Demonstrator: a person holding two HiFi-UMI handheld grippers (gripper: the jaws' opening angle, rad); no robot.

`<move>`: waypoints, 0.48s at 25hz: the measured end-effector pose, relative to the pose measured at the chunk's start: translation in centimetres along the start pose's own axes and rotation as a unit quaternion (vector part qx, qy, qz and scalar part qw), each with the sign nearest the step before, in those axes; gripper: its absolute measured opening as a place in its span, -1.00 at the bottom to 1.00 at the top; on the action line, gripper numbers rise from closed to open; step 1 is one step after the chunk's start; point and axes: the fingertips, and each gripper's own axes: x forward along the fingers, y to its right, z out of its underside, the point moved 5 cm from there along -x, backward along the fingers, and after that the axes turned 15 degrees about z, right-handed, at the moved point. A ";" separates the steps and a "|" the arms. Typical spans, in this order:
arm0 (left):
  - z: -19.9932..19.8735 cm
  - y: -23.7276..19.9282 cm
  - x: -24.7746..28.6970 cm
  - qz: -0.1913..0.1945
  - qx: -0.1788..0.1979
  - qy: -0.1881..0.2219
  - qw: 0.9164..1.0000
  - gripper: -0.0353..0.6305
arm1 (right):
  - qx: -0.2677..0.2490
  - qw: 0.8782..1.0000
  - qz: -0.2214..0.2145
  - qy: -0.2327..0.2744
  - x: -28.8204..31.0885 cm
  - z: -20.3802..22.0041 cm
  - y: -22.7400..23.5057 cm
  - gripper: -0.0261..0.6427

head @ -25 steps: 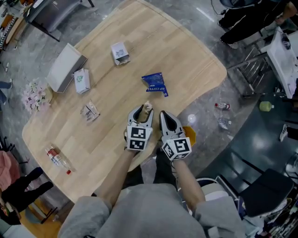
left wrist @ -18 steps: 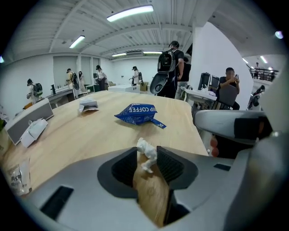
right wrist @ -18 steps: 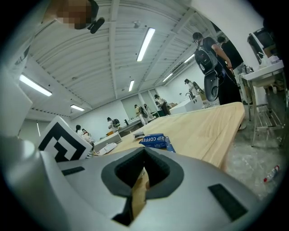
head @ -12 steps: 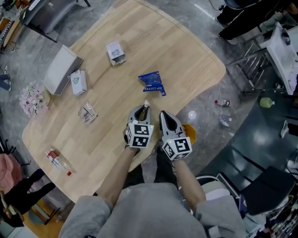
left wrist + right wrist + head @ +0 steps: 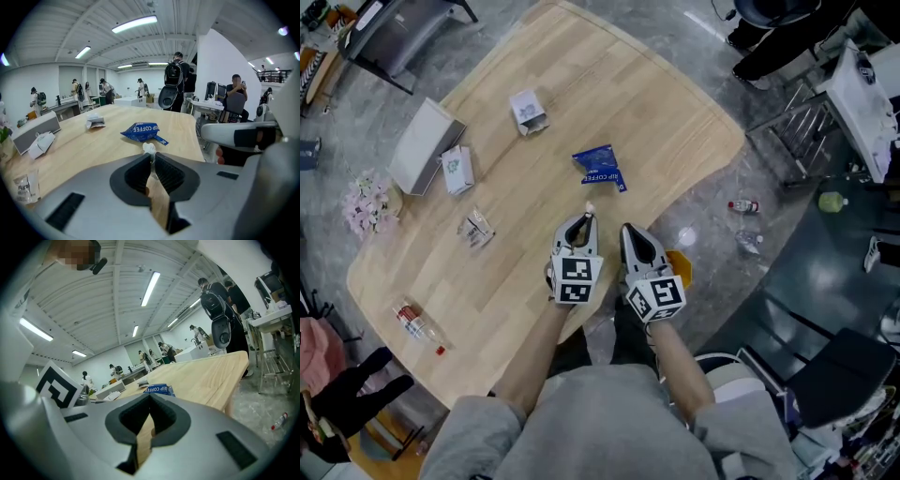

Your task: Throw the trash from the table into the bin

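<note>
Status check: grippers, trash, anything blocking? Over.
Left hand-held gripper jaws just closed, pinching white paper scrap near the table edge. Right hand-held gripper shut, empty, alongside. Blue coffee packet lies beyond, clear of the grip.

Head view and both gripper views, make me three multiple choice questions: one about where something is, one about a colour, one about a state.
1. Where is the blue coffee packet?
A. on the table, beyond the grippers
B. on the floor
C. in a gripper

2. What colour is the scrap in the left gripper?
A. red
B. white
C. green

3. How do the right gripper's jaws stand?
A. wide apart
B. on a bottle
C. together, empty

Key: A, it lies on the wood ahead of both grippers; B, the left jaws, which have just been closing, pinch a white scrap; C, no gap and nothing between them.
</note>
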 end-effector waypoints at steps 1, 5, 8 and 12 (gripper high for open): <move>-0.4 0.4 -0.5 0.000 0.003 0.009 1.000 -0.78 | 0.000 1.000 0.000 0.002 -0.3 -0.4 0.0 -0.91; -2.3 1.8 -2.7 -0.001 0.017 0.044 0.999 -0.79 | -0.004 1.000 -0.002 0.014 -1.6 -2.3 -0.2 -0.91; -4.5 2.7 -4.7 -0.002 0.034 0.085 0.996 -0.79 | -0.007 0.999 -0.006 0.033 -2.5 -4.2 -0.5 -0.91; -7.6 4.2 -7.4 0.002 0.059 0.139 0.989 -0.79 | -0.012 0.998 -0.012 0.060 -4.1 -6.8 -1.3 -0.91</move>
